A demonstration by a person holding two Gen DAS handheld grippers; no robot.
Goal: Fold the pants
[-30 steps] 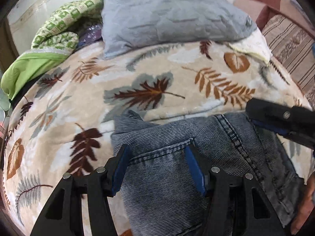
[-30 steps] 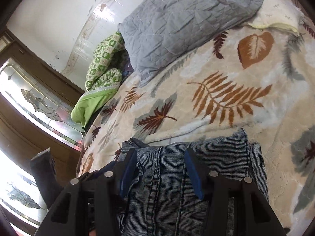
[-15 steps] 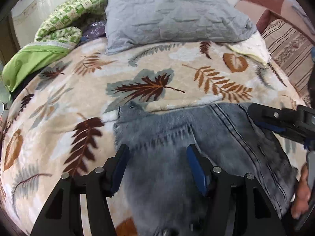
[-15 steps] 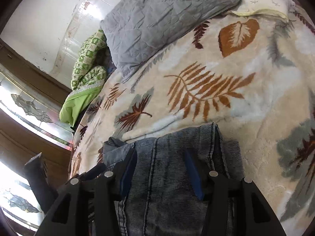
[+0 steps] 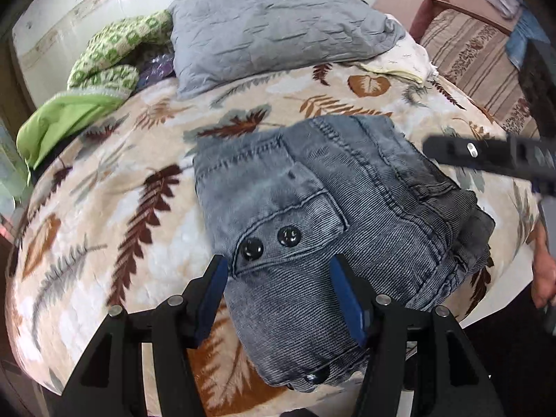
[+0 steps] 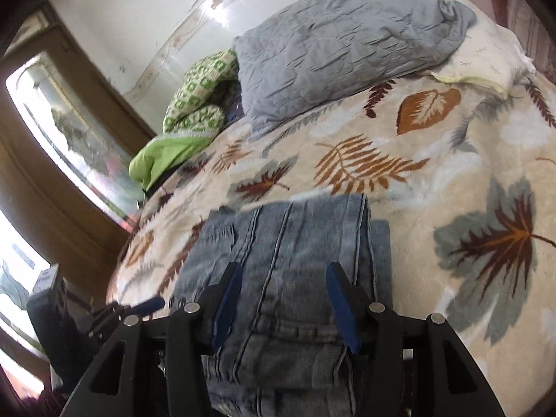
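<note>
Since the pants [image 5: 312,215] already lie as a compact folded stack near the front edge of the bed [image 5: 104,208], what's left, prob., is a tidy finish w/o disturbing the layers. Left gripper [image 5: 278,299] and right gripper [image 6: 281,305] both hover over the denim, jaws spread, pinching nothing. Best approach: press flat from above, square the loose right-side edges, avoid dragging fabric.

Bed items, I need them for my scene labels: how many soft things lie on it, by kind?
Folded jeans: 1
Grey pillow: 1
Cream pillow: 1
Green bedding bundle: 1
Leaf-print blanket: 1
Total: 5
</note>
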